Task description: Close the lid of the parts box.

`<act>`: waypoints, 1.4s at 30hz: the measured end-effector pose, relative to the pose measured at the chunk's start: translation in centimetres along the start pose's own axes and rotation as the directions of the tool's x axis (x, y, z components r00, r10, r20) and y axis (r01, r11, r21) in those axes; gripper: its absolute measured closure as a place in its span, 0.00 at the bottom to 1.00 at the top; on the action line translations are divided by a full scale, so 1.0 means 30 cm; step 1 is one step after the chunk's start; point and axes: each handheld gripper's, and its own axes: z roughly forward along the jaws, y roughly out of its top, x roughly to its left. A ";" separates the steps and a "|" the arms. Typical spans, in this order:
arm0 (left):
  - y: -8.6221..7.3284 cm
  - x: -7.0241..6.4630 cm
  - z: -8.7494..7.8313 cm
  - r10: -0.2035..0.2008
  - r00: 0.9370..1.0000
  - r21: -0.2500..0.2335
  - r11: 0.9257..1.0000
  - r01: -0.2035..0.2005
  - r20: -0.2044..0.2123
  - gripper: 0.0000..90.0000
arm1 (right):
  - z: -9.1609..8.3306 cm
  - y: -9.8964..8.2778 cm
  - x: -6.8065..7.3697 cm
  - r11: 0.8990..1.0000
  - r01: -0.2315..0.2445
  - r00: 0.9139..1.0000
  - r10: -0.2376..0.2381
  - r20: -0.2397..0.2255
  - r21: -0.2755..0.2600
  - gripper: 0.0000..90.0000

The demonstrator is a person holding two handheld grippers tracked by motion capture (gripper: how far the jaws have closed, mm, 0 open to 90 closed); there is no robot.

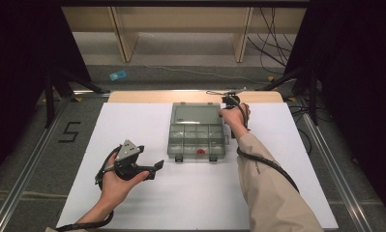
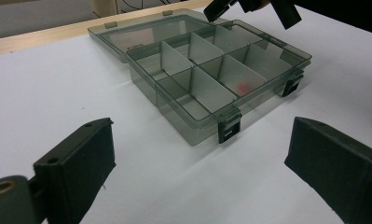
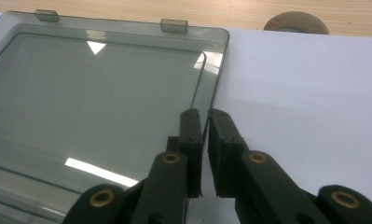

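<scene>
The clear box (image 1: pixel 197 140) sits mid-table, lid (image 3: pixel 99 88) flung flat open. The right gripper (image 3: pixel 205 116) pinches the lid's edge, seemingly to close it; the left gripper (image 1: pixel 154 166) waits wide open, empty.

Light falls from overhead, bright and even on the white table (image 1: pixel 190 193), while the room's sides sink into near black. The high view is soft and a little grainy. Ceiling lights glare as white streaks on the clear lid (image 3: pixel 95 102). Soft shadows sit under the compartment box (image 2: pixel 211 84). The nearest jaws look blurred.
</scene>
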 end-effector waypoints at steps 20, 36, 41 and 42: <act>0.002 0.035 0.012 -0.001 1.000 0.005 1.000 0.002 -0.029 0.08 | -0.020 0.005 0.069 0.988 -0.155 0.984 0.156 0.086 -0.014 0.99; 0.228 0.210 0.170 -0.054 0.991 0.008 0.998 0.055 -0.120 0.26 | -0.064 -0.015 0.067 0.991 -0.074 0.994 0.082 0.074 -0.109 1.00; 0.299 0.258 0.277 -0.064 0.990 0.051 0.996 0.071 -0.128 0.39 | -0.075 -0.026 0.073 0.988 -0.070 0.994 0.082 0.077 -0.141 1.00; 0.307 0.266 0.298 -0.068 0.989 0.064 0.995 0.076 -0.132 0.42 | -0.078 -0.029 0.071 0.987 -0.062 0.995 0.073 0.069 -0.151 1.00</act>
